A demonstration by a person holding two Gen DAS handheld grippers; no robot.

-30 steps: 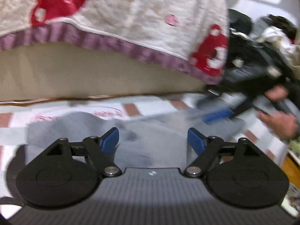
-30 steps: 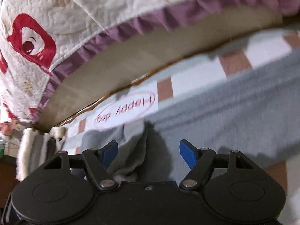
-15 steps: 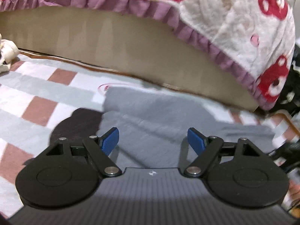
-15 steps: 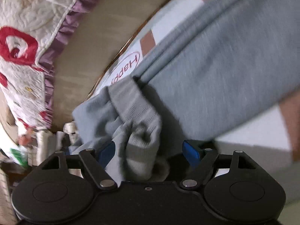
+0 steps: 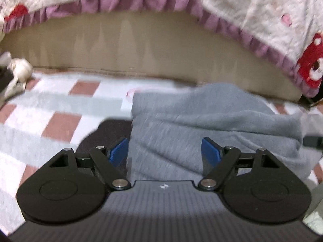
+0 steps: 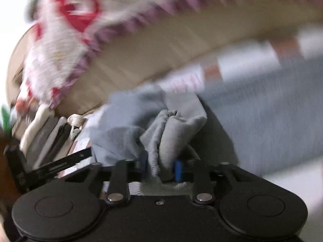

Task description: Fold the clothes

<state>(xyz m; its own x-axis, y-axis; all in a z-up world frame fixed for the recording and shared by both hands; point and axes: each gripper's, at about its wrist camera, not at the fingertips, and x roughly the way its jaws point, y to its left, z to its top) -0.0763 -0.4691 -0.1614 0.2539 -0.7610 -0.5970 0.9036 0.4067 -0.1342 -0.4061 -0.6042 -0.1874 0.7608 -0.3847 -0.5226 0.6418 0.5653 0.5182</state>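
A grey knit garment lies on a checked white, grey and brown mat. My left gripper is open, low over the garment's left part, with the fabric between and beyond its blue pads. In the right wrist view my right gripper is shut on a bunched ribbed edge of the grey garment. The rest of the garment spreads to the right. This view is blurred by motion.
A beige bed base with a white quilt with red prints and purple frill runs along the back. Pale and dark items stand at the left in the right wrist view. A white object lies at the mat's left edge.
My right gripper has shut on the bunched ribbed edge of the garment. My left gripper stayed open and shifted left, so the garment now sits more to the right in its view.
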